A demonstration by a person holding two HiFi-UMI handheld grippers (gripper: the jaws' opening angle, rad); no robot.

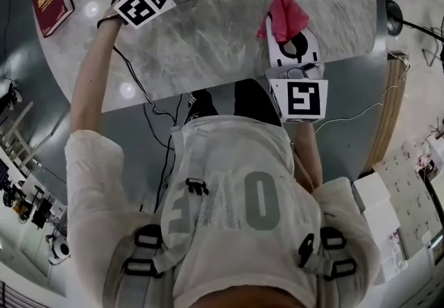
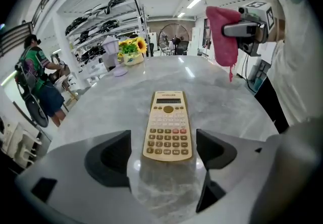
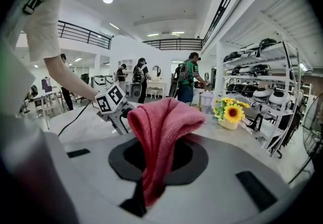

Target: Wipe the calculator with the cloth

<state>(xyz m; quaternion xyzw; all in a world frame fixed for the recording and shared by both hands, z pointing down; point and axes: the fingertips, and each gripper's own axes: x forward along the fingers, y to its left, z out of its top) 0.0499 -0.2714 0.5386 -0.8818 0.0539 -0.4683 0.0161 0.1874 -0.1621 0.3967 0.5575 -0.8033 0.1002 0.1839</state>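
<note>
On the pale marbled desk [image 1: 229,43] lies the calculator [image 2: 169,126], flat and face up: a slim cream-and-tan slab with rows of keys and a display strip at its far end. Its near end sits between the wide-open jaws of the left gripper [image 2: 162,153], which flank it without gripping. It is judged light, rigid and apt to slide on the smooth top; pinching its long side edges should steady it and spare the keys. The right gripper [image 3: 159,156], held well apart from the calculator, is clamped on the cloth [image 3: 162,122], soft pink towelling that drapes limply over the jaws.
</note>
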